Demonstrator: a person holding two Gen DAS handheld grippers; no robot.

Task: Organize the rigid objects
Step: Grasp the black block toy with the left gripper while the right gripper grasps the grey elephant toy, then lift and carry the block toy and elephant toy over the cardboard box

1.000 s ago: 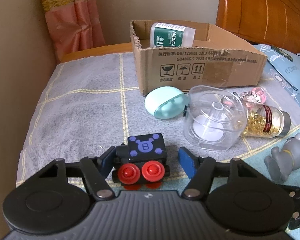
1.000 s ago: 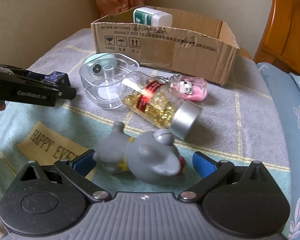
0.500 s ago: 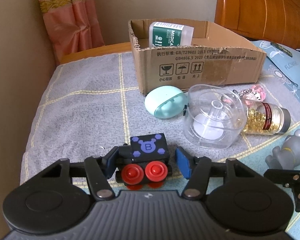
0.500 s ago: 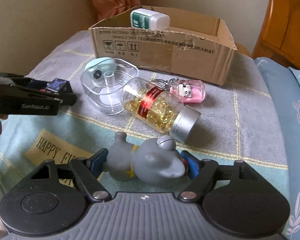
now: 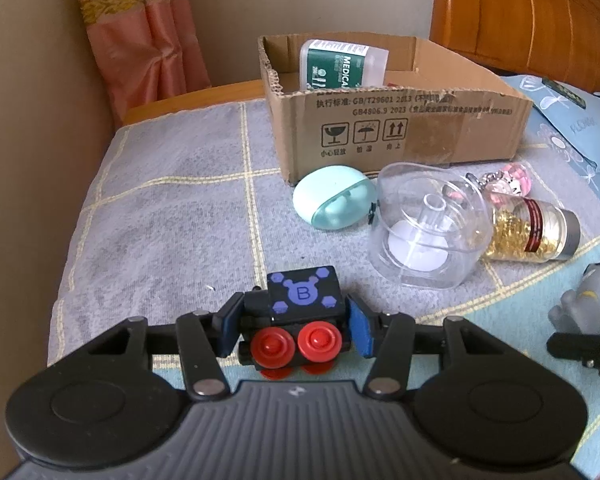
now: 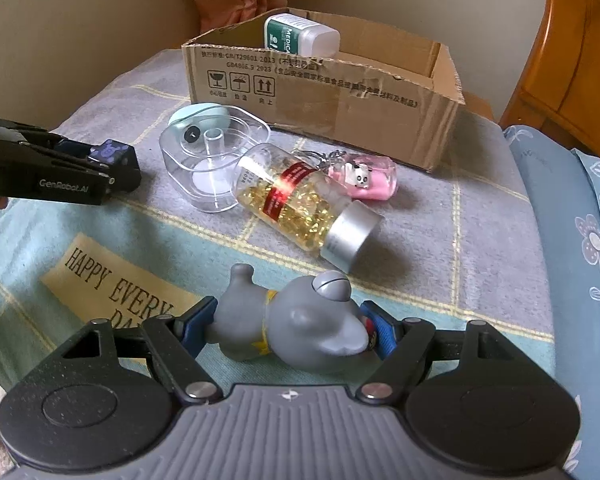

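Observation:
My left gripper (image 5: 294,330) is shut on a black toy block with red wheels and a purple "B" (image 5: 304,300), still on the bed. It also shows in the right wrist view (image 6: 112,154). My right gripper (image 6: 288,326) is shut on a grey bear figure (image 6: 296,328), which lies on its side on the blanket. The open cardboard box (image 5: 400,136) stands at the back and holds a green and white medical bottle (image 5: 340,66). In front of the box lie a mint case (image 5: 332,196), a clear plastic container (image 5: 428,232), a bottle of gold capsules (image 6: 304,208) and a pink keychain (image 6: 364,178).
The grey and teal checked blanket (image 5: 160,220) covers the bed. A beige wall runs along the left, a pink curtain (image 5: 140,40) hangs at the back left, and a wooden headboard (image 5: 520,12) stands at the back right. A blue floral pillow (image 6: 580,220) lies on the right.
Both grippers have closed: the left fingers came in onto the black toy block, the right fingers onto the grey bear. Both objects stay about where they were.

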